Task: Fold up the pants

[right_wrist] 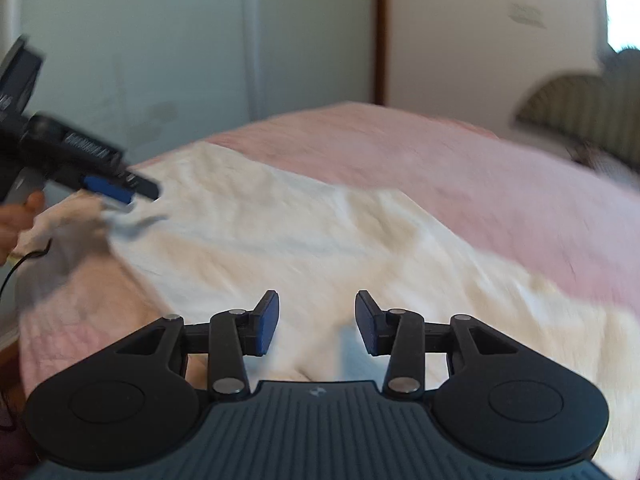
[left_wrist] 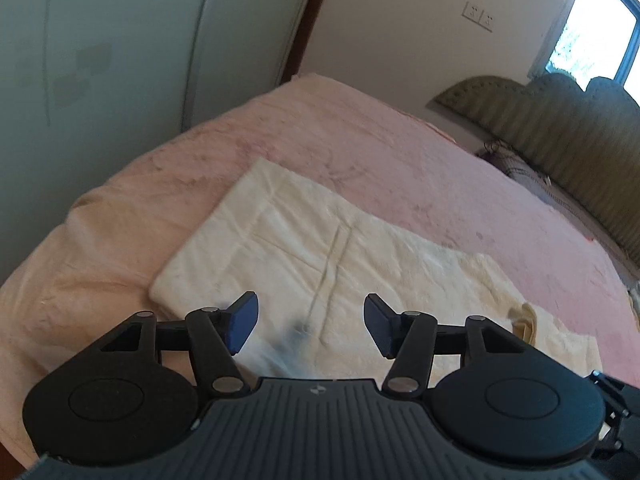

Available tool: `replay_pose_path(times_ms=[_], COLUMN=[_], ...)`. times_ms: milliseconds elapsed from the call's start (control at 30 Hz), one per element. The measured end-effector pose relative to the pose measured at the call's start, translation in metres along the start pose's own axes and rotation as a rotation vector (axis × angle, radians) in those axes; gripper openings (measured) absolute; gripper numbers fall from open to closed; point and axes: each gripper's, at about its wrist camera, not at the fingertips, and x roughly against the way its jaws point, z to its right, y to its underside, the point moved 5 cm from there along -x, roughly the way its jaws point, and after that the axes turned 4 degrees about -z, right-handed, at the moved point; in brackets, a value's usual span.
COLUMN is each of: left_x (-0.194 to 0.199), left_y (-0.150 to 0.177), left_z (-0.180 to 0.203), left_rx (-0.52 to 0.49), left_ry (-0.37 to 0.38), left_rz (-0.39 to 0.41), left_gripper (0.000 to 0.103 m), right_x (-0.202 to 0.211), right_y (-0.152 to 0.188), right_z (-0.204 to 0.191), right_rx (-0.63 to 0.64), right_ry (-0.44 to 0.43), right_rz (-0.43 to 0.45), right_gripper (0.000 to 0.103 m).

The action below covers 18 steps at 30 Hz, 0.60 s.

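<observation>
Left gripper [left_wrist: 310, 322]: wide, empty. Right gripper [right_wrist: 317, 322]: wide, empty. Pants [left_wrist: 304, 240] (cream, apparently part-folded) near bed [left_wrist: 100, 216] foot corner; pinch both layers squarely.

Ahead of the parted jaws of the left gripper [left_wrist: 310, 326], black with blue pads [left_wrist: 243, 322], lie cream-white pants [left_wrist: 304, 248], with a darker yellowish patch at their right edge. Under and beyond them spreads a plain pink blanket [left_wrist: 400, 152], paler peach to the left. Farther right stands an olive-green striped headboard [left_wrist: 560, 128]. The right gripper [right_wrist: 317, 322] is likewise black with blue pads [right_wrist: 267, 326]. Behind is a pale grey-green wardrobe [left_wrist: 120, 40].
</observation>
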Motion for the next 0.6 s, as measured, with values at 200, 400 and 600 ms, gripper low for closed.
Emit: replay_pose_path(times_ms=[200,400,600], left_x=[0.005,-0.005,-0.035], left_y=[0.005,0.014,0.025], left_z=[-0.041,-0.063,-0.067], left_rx=[0.191,0.301,0.44], left_ry=[0.039,0.104,0.211], left_rz=[-0.075,-0.12,-0.187], left_gripper=[0.064,0.064,0.071], right_x=[-0.044,-0.083,-0.099], right_y=[-0.024,-0.022,-0.011], right_z=[-0.106,-0.16,-0.179], right_rx=[0.343,0.623,0.792], right_ry=[-0.163,-0.049,0.109], right_rz=[-0.018,-0.024,0.033], right_gripper=[0.041,0.041,0.041])
